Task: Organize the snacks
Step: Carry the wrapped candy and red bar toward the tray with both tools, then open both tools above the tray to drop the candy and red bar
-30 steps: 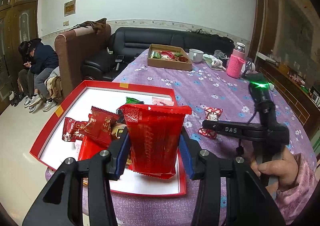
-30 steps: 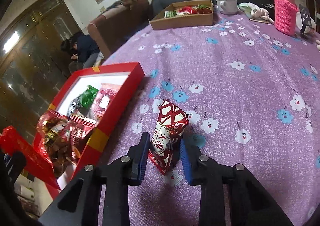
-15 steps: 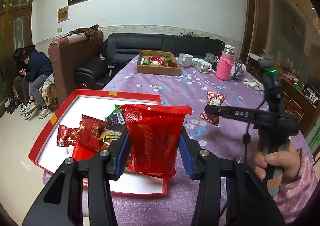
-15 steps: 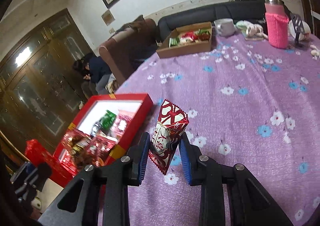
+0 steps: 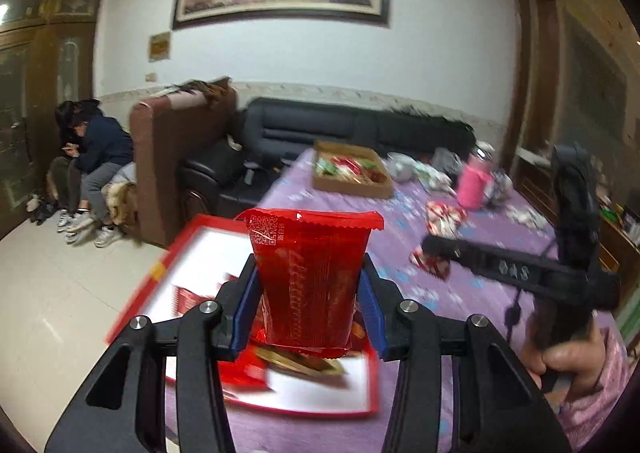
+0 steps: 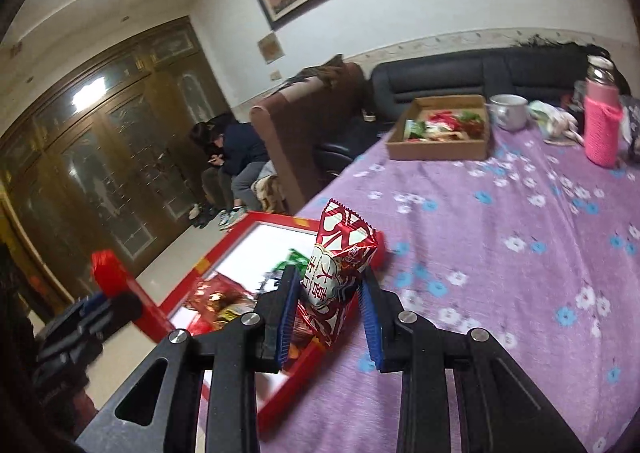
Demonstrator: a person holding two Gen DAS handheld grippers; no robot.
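My left gripper (image 5: 308, 309) is shut on a large red snack packet (image 5: 310, 277), held upright above the near end of the red tray (image 5: 180, 249). The tray holds several red and green snacks (image 5: 296, 363). My right gripper (image 6: 330, 313) is shut on a small red-and-white snack packet (image 6: 340, 269), lifted off the purple floral tablecloth (image 6: 520, 273) at the tray's (image 6: 228, 249) right rim. The right gripper also shows in the left wrist view (image 5: 440, 249), with its packet at its tip.
A cardboard box of snacks (image 6: 440, 133) stands at the table's far end beside a white cup (image 6: 508, 113) and a pink-sleeved bottle (image 6: 600, 125). A black sofa (image 5: 360, 129) and brown armchair (image 5: 176, 157) lie beyond. People sit at the left (image 5: 92, 157).
Both grippers have risen, each still holding its packet. The right gripper has moved left from over the cloth to the tray's right rim.
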